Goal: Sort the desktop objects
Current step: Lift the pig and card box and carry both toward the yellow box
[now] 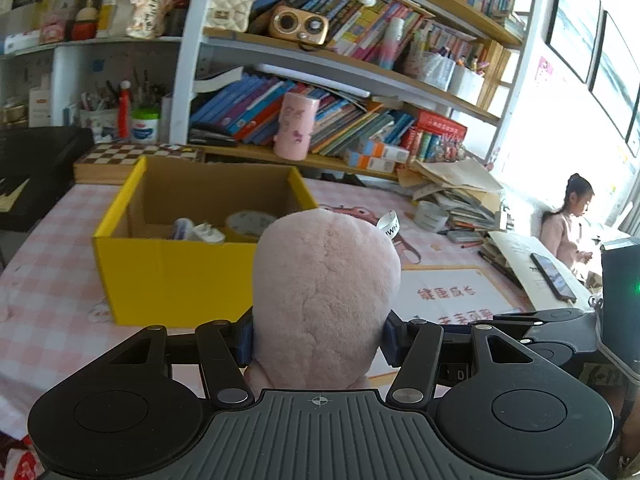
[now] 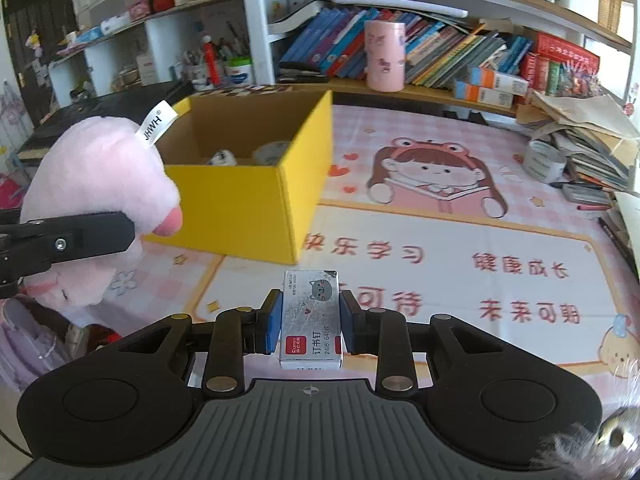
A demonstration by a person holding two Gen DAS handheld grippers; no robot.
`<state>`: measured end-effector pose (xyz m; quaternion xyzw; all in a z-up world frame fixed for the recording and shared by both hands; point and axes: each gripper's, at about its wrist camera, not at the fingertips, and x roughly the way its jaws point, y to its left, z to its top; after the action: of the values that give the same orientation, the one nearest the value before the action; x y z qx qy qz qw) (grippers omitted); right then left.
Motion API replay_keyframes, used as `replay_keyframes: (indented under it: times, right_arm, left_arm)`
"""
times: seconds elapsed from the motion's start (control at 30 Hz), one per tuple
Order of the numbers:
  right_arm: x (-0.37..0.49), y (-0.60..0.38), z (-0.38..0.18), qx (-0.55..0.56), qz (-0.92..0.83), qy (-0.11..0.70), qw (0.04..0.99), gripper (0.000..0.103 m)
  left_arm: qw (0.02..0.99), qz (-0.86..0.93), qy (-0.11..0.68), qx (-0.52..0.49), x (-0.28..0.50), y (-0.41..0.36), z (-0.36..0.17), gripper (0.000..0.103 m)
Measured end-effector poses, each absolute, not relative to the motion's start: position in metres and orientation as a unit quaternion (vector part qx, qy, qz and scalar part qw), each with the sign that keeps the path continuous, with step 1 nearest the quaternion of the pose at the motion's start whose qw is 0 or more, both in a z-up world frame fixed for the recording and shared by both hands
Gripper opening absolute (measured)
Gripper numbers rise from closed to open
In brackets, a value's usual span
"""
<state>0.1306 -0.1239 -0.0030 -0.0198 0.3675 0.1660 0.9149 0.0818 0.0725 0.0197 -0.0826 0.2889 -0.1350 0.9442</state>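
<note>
My left gripper [image 1: 318, 338] is shut on a pink plush toy [image 1: 326, 300], which bulges up between the blue pads and hides part of the desk behind it. The same plush toy [image 2: 100, 172] hangs at the left of the right wrist view, held by the other gripper's black finger [image 2: 80, 236], close to the box's near corner. My right gripper [image 2: 309, 320] is shut on a small silver staple box [image 2: 311, 316] above the desk mat. Ahead stands an open yellow cardboard box [image 1: 176, 268] [image 2: 256, 196] holding a tape roll [image 1: 250, 222] and small white items.
A pink cartoon desk mat [image 2: 440, 248] covers the table. Bookshelves [image 1: 360, 92] with a pink cylinder [image 2: 384, 56] run along the back. Stacked papers and a tape roll [image 2: 546, 160] lie at the right. A chessboard [image 1: 132, 158] sits behind the box. A person [image 1: 566, 224] sits at far right.
</note>
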Motion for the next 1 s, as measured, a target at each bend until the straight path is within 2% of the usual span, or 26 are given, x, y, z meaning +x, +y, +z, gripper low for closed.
replay_keyframes:
  times: [1.0]
  right_arm:
    - [0.129, -0.037, 0.015, -0.063, 0.286, 0.350, 0.890, 0.027]
  left_arm:
    - [0.959, -0.023, 0.255, -0.122, 0.056, 0.139, 0.033, 0.057]
